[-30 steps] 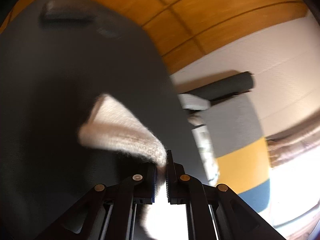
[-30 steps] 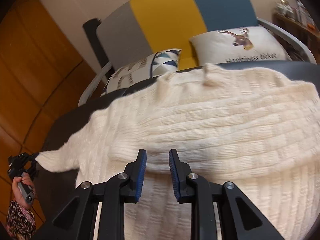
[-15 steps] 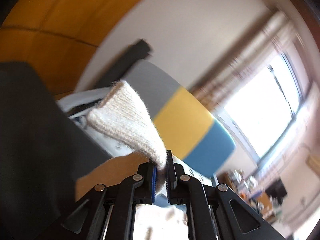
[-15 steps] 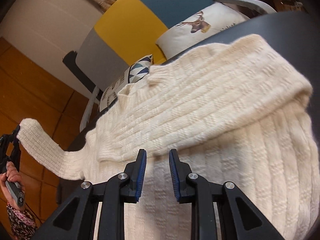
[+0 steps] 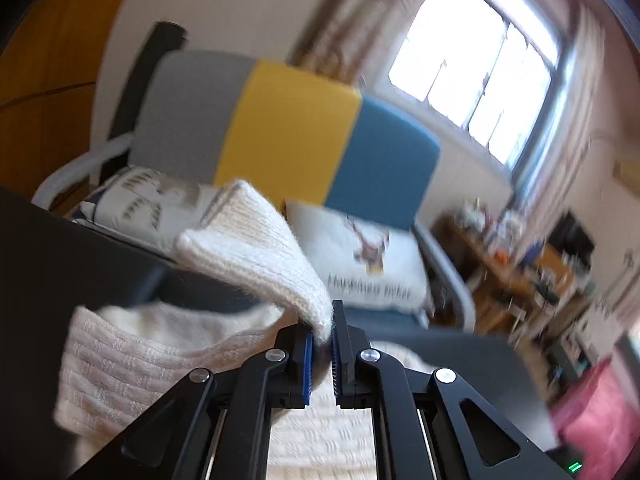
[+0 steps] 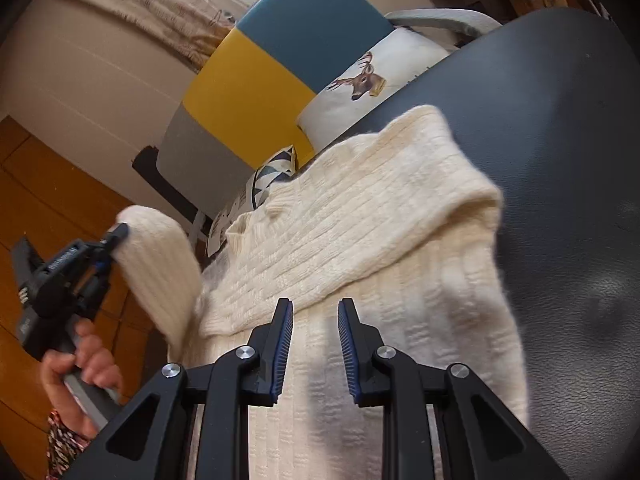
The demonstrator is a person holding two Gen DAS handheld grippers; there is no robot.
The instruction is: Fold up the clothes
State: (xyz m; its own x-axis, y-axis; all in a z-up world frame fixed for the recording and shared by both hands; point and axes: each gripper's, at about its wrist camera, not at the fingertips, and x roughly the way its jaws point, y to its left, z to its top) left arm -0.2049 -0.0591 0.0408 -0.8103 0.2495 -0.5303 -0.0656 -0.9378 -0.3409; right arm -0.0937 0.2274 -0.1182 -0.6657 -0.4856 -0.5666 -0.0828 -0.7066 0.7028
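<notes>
1. Left gripper [image 6: 118, 236], gripped by a hand [image 6: 80, 372] at far left, jaws pinched tight on the cuff of the sleeve [image 5: 256, 256], which hangs raised over the table's left edge
2. Cream ribbed knit sweater [image 6: 360, 240] lies on the dark matte table [image 6: 560, 160], its right side folded inward
3. Right gripper [image 6: 315, 344]: jaws partly apart, nothing between them, above the sweater body
4. Bare tabletop lies right of the sweater; grey-yellow-blue chair [image 6: 260, 68] behind the far edge

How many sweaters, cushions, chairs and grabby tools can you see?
Cream knit sweater: 1
Cushions: 2, a deer cushion and a triangle-pattern cushion
Striped armchair: 1
Tools: 2, left tool and right tool
Total: 6
</notes>
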